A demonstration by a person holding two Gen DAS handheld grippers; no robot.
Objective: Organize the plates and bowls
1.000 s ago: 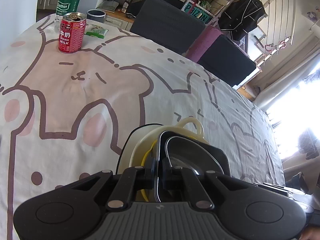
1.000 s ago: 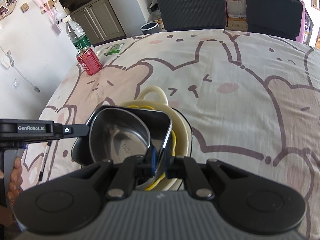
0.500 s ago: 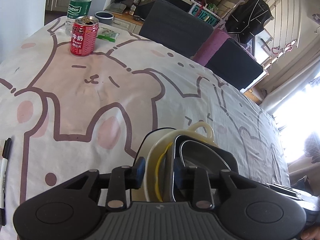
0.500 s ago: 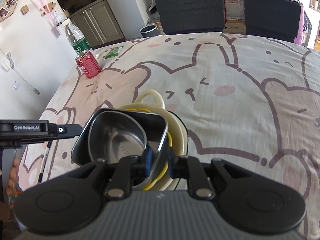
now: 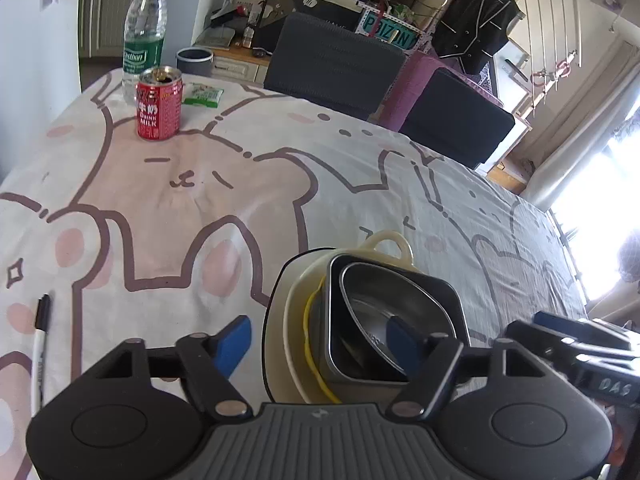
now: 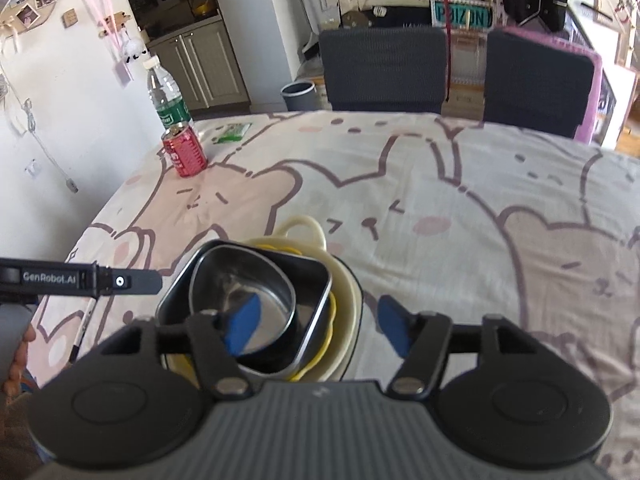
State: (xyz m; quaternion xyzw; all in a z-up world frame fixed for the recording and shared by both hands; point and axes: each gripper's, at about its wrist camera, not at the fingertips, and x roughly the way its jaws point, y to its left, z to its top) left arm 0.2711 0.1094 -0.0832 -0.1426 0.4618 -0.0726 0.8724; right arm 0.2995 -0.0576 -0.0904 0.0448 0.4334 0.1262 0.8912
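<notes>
A stack of dishes sits on the table: a steel bowl [image 5: 380, 316] [image 6: 248, 280] inside a dark square dish [image 5: 440, 292] [image 6: 308, 280], on a yellow-rimmed bowl and a cream handled dish [image 5: 388, 240] [image 6: 304, 228], over a cream plate [image 5: 290, 312] [image 6: 350, 300]. My left gripper [image 5: 318, 338] is open, its blue pads either side of the stack's near-left rim. My right gripper [image 6: 318, 324] is open, its pads straddling the stack's right rim. Neither holds anything.
A red milk can [image 5: 158, 110] [image 6: 185, 154], a water bottle [image 5: 143, 36] [image 6: 164, 98] and a green packet [image 5: 202, 96] stand at the far left corner. A marker pen [image 5: 40, 344] lies near the left edge. Two dark chairs [image 6: 384, 68] stand behind the table.
Both grippers have opened and let go of the stack's rim, and both have drawn back and up from it. The stack stays where it was.
</notes>
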